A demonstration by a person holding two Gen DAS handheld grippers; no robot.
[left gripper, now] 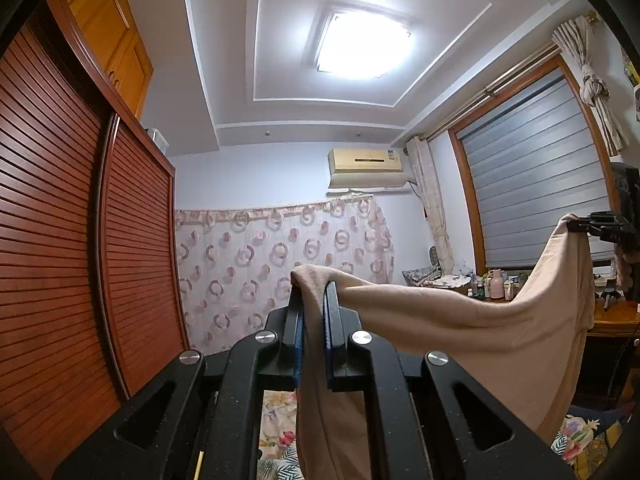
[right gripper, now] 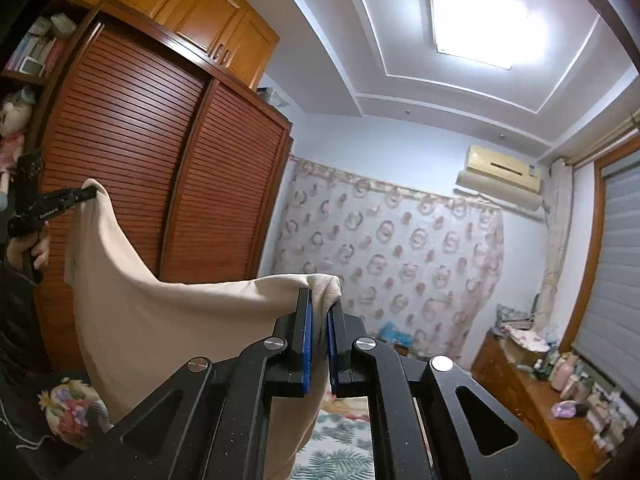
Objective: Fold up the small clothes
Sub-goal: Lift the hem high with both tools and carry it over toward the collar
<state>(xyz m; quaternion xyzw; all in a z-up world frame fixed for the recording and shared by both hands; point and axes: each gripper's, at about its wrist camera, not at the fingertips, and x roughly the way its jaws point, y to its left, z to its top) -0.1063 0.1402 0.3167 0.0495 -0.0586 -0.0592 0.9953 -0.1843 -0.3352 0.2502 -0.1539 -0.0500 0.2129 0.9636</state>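
Note:
A beige garment (left gripper: 460,320) hangs in the air, stretched between both grippers. My left gripper (left gripper: 314,292) is shut on one top corner of it; the cloth drapes down between the blue-padded fingers. In the left wrist view the right gripper (left gripper: 580,225) pinches the other corner at the far right. In the right wrist view my right gripper (right gripper: 320,300) is shut on its corner of the garment (right gripper: 160,320), and the left gripper (right gripper: 86,192) holds the far corner at the left. The garment's lower edge is hidden below the frames.
A floral bedspread (right gripper: 340,440) lies below the grippers. A slatted wooden wardrobe (left gripper: 80,240) stands at the left. A patterned curtain (left gripper: 280,260) covers the far wall. A wooden dresser (right gripper: 540,400) with bottles stands under the window at the right.

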